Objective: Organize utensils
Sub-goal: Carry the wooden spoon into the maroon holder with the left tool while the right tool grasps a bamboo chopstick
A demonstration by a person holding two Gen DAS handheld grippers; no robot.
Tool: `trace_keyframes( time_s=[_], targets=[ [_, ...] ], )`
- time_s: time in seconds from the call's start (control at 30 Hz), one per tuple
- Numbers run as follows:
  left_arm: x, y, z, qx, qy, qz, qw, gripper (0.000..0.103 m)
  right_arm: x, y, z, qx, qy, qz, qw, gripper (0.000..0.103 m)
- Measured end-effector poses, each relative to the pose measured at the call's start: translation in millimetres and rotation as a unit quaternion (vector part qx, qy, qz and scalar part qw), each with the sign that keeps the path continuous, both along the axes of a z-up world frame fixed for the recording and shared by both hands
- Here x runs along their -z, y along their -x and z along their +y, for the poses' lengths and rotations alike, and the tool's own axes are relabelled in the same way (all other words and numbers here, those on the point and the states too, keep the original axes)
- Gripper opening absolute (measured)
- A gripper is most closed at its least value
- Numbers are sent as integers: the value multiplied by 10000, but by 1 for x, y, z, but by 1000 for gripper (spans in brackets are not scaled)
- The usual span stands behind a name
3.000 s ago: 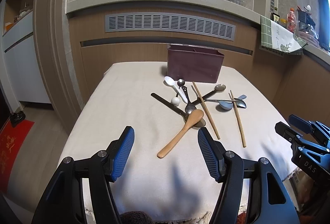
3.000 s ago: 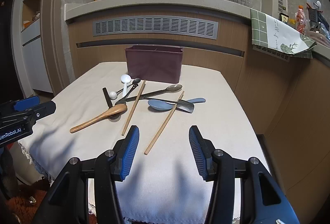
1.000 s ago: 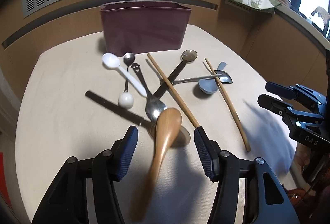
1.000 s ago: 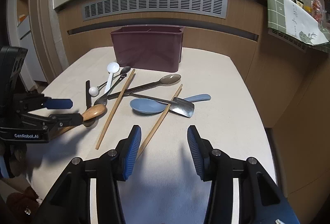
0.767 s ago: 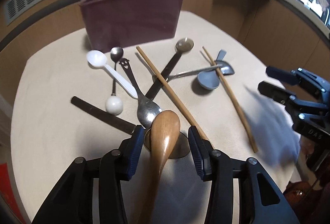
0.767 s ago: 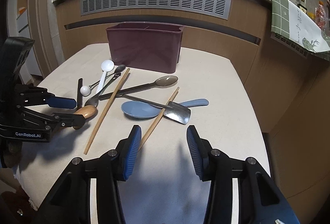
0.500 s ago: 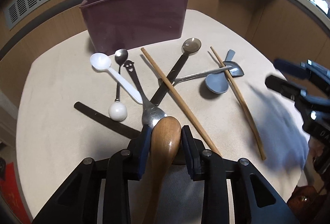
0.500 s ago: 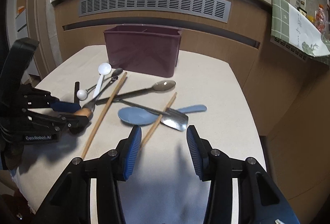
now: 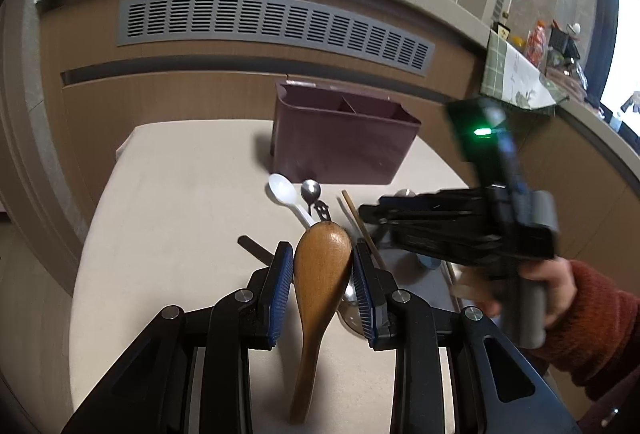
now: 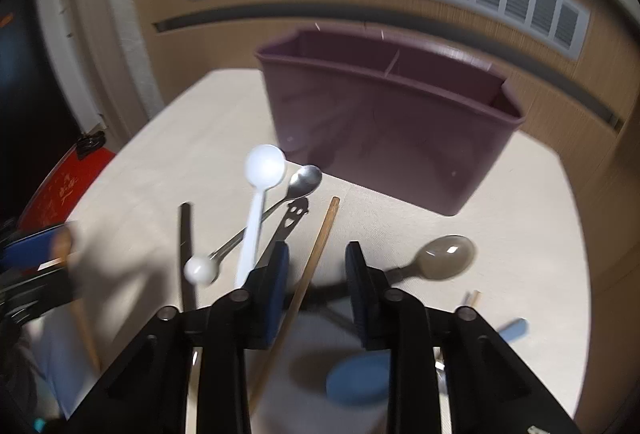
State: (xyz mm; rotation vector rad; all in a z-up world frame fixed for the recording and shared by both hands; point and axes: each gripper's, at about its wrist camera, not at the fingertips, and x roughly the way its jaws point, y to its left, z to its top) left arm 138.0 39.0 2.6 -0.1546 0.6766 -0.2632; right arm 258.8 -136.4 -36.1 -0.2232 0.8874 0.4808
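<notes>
My left gripper [image 9: 322, 272] is shut on the bowl of a wooden spoon [image 9: 318, 294] and holds it above the table, handle hanging toward me. A maroon two-compartment utensil holder [image 9: 344, 138] stands at the table's far side; it also shows in the right wrist view [image 10: 384, 130]. My right gripper [image 10: 316, 274] is open and low over the pile, its fingers on either side of a wooden chopstick [image 10: 304, 282]. It shows in the left wrist view [image 9: 372, 212] on the right. A white spoon [image 10: 260, 194], a small metal spoon [image 10: 296, 186] and a smiley-handled fork [image 10: 290, 220] lie just left of it.
A dark long-handled spoon [image 10: 440, 258], a blue spoon [image 10: 356, 380], a second chopstick [image 10: 474, 296] and a black flat utensil [image 10: 186, 242] lie on the beige tablecloth [image 9: 180, 202]. A wooden counter front with a grey vent [image 9: 272, 22] rises behind the table.
My left gripper closed on the wooden spoon's bowl and lifted it off the table. My right gripper moved forward and left, down over the pile, straddling the chopstick.
</notes>
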Motion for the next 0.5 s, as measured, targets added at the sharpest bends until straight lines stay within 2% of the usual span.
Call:
trace_keyframes(
  time_s=[0.13,0.17,0.2,0.23,0.5],
  targets=[
    [1,-4,4,-58,67,14,10000,31,22,-25,11,81,-34,555,9984,22],
    [2,-5,5,-67,80,17,9999,31,26,-27,13,72,0,629,9980,18],
    [2,-5,5,-72,94,14,9999,31,29,-27,15,59,14,695,9976,8],
    [1,-4,5,-73,99,9,9999,31,29,-26,15,33,-5,717,9974,5],
    [-17,5,-6,-24,119,-234,9997,31,-18,14,-16,142,-172,-151,9996,4]
  ],
)
